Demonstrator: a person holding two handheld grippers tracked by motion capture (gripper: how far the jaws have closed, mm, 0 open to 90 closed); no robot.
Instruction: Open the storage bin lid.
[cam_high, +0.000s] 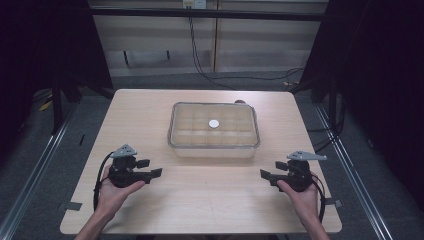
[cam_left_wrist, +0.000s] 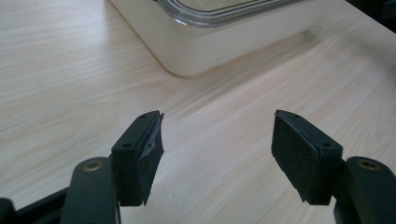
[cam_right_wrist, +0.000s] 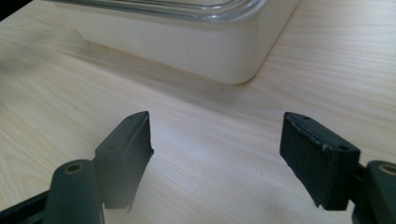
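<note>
A cream box with a clear lid (cam_high: 214, 131) stands in the middle of the wooden table (cam_high: 150, 115); a small white disc (cam_high: 214, 123) rests on the lid's centre. My left gripper (cam_high: 151, 168) is held near the front left of the table and points right, toward the box's near left corner (cam_left_wrist: 196, 51). Its jaws (cam_left_wrist: 217, 140) are open over bare wood. My right gripper (cam_high: 271, 170) is held at the front right and points left, open as well, with the box's near right corner (cam_right_wrist: 219, 56) ahead of its jaws (cam_right_wrist: 217, 140). Neither gripper touches the box.
A small dark thing (cam_high: 240, 102) peeks out behind the box's far right corner. Black cables (cam_high: 200, 60) run across the floor beyond the table. Metal rails (cam_high: 45, 150) flank the table on both sides. Bare wood lies between the two grippers.
</note>
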